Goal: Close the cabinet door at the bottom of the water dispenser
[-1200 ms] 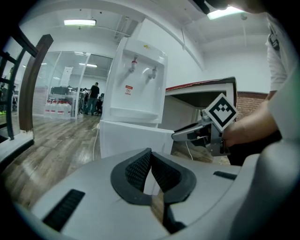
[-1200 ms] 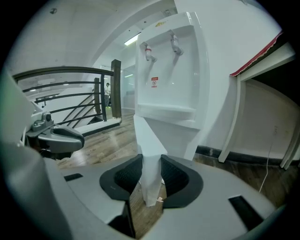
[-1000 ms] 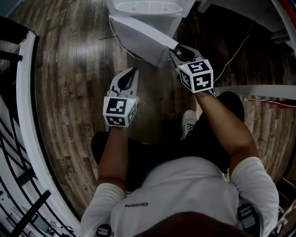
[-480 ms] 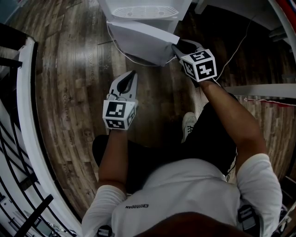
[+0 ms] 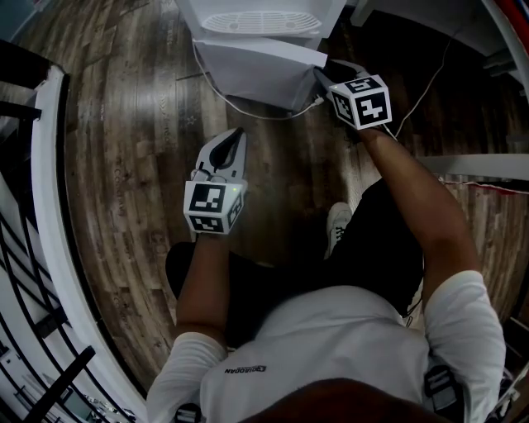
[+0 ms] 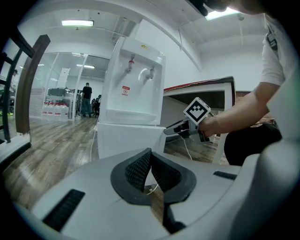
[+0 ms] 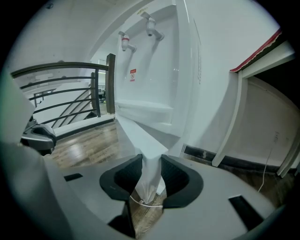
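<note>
Right gripper (image 7: 149, 177) clamped on free edge of cabinet door (image 5: 258, 73); door ajar under water dispenser (image 5: 261, 18); left gripper (image 6: 149, 159) jaws together, empty, clear of door

The top edge of the head view cuts the dispenser (image 5: 332, 10) off just past its drip tray (image 5: 260, 16); the rest lies outside that frame. The door (image 5: 256, 70) screens the cabinet's inside from us in every view. In the head view the right gripper (image 5: 323, 79) has its tips half lost under its own body. The dispenser's red label (image 6: 125, 90) is too small to read, and the people (image 6: 86, 98) far behind are too small to make out.
</note>
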{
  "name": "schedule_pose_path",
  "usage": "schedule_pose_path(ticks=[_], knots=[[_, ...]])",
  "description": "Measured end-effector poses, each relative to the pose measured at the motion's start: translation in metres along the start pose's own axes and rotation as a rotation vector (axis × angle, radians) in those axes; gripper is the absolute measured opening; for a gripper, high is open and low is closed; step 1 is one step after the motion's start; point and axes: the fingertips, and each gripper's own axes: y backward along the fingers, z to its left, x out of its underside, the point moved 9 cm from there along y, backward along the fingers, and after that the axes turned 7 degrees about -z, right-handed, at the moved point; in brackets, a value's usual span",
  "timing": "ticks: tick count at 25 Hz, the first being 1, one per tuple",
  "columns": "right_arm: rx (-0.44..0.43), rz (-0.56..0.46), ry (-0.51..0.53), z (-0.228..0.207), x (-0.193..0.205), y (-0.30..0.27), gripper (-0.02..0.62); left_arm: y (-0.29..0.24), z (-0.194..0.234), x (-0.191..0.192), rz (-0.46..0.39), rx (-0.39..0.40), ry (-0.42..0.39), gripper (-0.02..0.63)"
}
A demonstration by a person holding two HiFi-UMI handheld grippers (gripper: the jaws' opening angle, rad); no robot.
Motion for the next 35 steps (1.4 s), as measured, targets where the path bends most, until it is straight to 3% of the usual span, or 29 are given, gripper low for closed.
schedule_pose_path(ticks=[15, 35], knots=[[0.0, -0.121, -0.035, -0.025, 0.004, -0.017, 0.13, -0.003, -0.003, 0.004, 0.028, 0.001, -0.006, -0.005], [0.03, -0.174, -0.036, -0.044, -0.001, -0.036, 0.129, -0.007, -0.004, 0.007, 0.041, -0.002, -0.003, -0.005]])
